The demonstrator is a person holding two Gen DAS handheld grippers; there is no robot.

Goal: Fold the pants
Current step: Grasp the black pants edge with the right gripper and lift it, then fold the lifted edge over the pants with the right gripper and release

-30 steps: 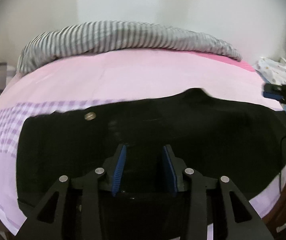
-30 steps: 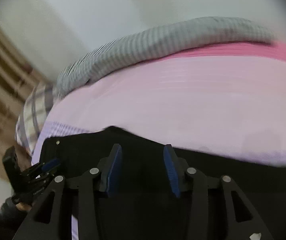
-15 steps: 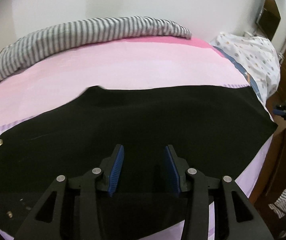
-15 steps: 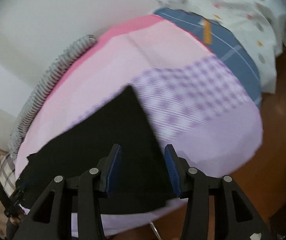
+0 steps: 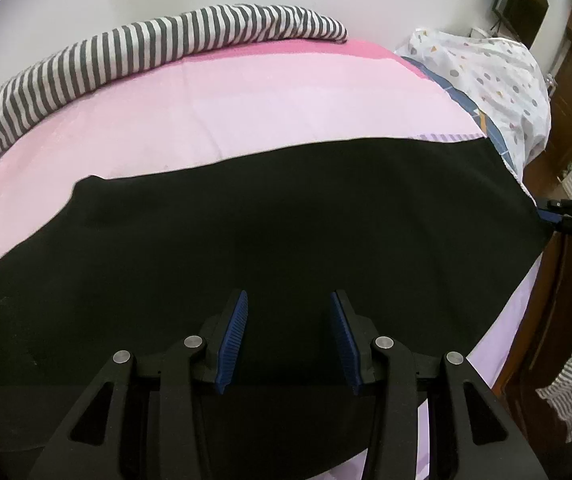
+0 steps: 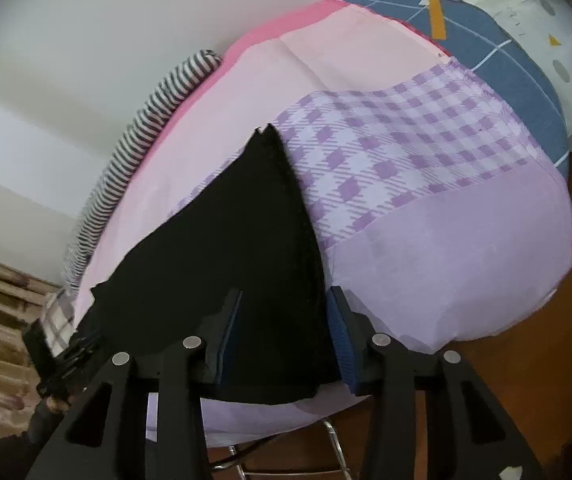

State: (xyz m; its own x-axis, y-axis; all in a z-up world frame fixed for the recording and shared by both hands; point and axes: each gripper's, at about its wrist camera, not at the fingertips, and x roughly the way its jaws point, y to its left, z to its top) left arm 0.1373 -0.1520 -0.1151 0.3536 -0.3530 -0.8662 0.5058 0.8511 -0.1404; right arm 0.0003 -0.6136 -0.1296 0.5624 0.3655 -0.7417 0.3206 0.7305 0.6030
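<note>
Black pants (image 5: pixel 286 220) lie flat and lengthwise across a pink bed sheet (image 5: pixel 246 112). My left gripper (image 5: pixel 287 336) hovers open over their near long edge, with nothing pinched. In the right wrist view the hem end of the pants (image 6: pixel 226 248) lies between the blue pads of my right gripper (image 6: pixel 286 340). Its jaws are closing around the near hem corner, and the pads stand clear of the cloth. In the left wrist view the right gripper (image 5: pixel 565 210) sits at the far right, at the hem. The left gripper (image 6: pixel 62 344) shows small at the lower left of the right wrist view.
A striped blanket (image 5: pixel 146 48) is rolled along the far side of the bed against the wall. A spotted white and blue quilt (image 6: pixel 485 40) lies beyond the hem end. The bed edge drops to a brown wooden floor (image 6: pixel 565 360) to the right.
The left gripper has slid along the pants away from the waist, and the button has left its view. The right gripper swung to the hem end and lowered over its corner.
</note>
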